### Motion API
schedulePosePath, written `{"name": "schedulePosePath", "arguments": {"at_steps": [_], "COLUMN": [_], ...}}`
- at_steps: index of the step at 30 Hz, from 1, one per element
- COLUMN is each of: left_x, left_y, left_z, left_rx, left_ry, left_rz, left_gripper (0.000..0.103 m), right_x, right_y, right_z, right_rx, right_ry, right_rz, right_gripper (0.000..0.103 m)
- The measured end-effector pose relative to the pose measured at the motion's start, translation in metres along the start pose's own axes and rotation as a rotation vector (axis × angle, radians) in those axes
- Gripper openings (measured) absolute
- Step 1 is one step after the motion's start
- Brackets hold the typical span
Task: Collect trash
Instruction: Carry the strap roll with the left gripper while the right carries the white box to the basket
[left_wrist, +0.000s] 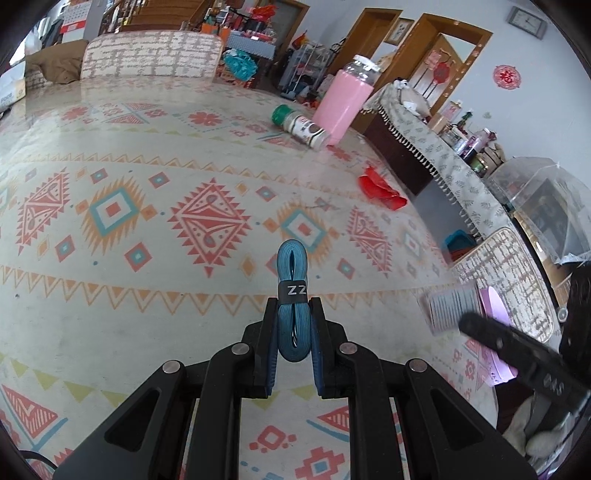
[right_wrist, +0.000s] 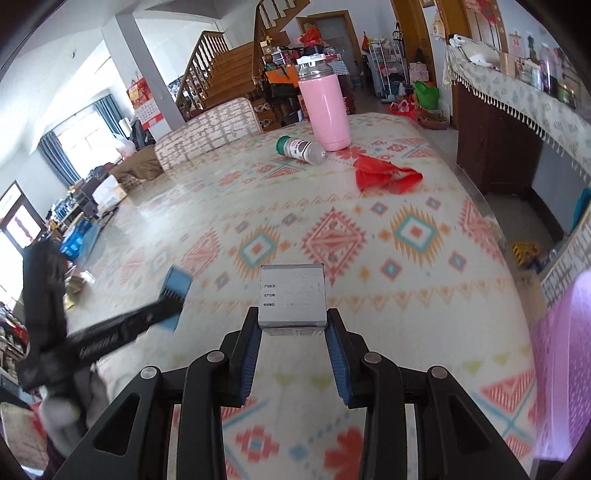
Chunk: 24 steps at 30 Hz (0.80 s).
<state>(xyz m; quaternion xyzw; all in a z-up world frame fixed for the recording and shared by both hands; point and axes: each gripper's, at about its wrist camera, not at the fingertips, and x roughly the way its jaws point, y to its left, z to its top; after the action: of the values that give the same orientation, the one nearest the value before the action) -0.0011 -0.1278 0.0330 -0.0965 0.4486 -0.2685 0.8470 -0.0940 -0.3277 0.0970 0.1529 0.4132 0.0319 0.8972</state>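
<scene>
Two grippers are up over my patterned table (right_wrist: 424, 177), each one loaded. My left gripper (left_wrist: 293, 328) points forward across the tabletop, its fingers pinched onto a folded blue strap (left_wrist: 291, 280) that stands upright between them. My right gripper (right_wrist: 293, 332) sits level near the table's near edge, clamped on the sides of a small grey box (right_wrist: 292, 295). Farther off lie a red wrapper (right_wrist: 384, 175) and a tipped green-capped bottle (right_wrist: 301, 147), just beside an upright pink flask (right_wrist: 325, 110).
</scene>
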Motion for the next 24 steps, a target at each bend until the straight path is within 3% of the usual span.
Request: {"name": "schedulePosePath", "arguments": {"at_steps": [3,12,24], "left_x": [0.001,0.006,-0.006], "left_y": [-0.006,-0.022,-0.046], "left_z": [-0.003,-0.013,-0.024], "left_rx": [0.025,0.122,0.202], "left_ry": [-0.001,-0.031,-0.099], "left_rz": [0.01,0.159,0.236], "left_gripper": [0.014,0.014,0.014], "right_x": [-0.011,-0.049,-0.096], "right_y": [0.0,-0.009,-0.018], "right_z": [-0.012,-0.051,-0.085], "right_rx": [0.001,-0.005,-0.001], "right_ry": [-0.005,-0.018,-0.093], "right_rz": [-0.001,-0.06,-0.098], "right_gripper": [0.038,0.038,0.038]}}
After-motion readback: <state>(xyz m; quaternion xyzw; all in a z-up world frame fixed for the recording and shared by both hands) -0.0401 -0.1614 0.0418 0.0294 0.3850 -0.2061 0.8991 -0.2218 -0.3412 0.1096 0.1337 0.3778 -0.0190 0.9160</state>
